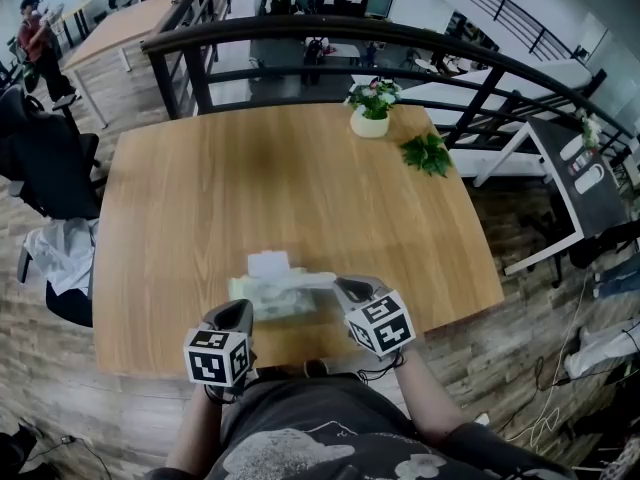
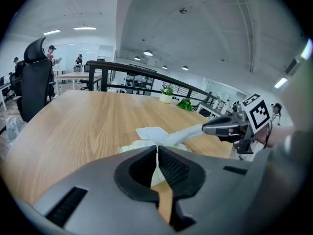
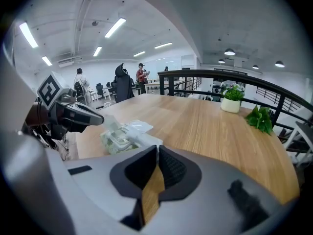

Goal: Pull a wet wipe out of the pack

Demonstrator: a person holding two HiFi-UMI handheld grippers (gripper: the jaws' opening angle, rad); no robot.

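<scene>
Fingers (image 3: 171,166) of the right gripper (image 3: 157,149) are pressed together on the free end of a wet wipe (image 2: 188,132). The wipe runs as a taut white strip from their tips back to the slot of the wet wipe pack (image 1: 268,296). That pack lies on the wooden table (image 1: 300,168) just ahead of both sets of fingertips and between them, with its lid flap (image 1: 268,263) folded open on the far side. On the left gripper (image 2: 157,149) the fingers (image 2: 173,167) are closed tight as well. In the right gripper view their tips sit on the near end of the pack, apparently nipping its film edge, though how much they hold is hard to tell. By the look of it, the pull is under way and the wipe is partly out but not free. To do it well, the left fingers should act as the anchor, clamped and low, so the pack cannot lift or slide toward the pulling hand. The right fingers should draw up and away from the slot in one smooth line without loosening, since a damp sheet can slip from the pads, or stretch and tear if jerked. The next wipe is likely to trail after this one, so a clean lift clear of the opening should part them. Dragging sideways across the slot's rim would add friction and could tug the pack out from under the left fingertips.
</scene>
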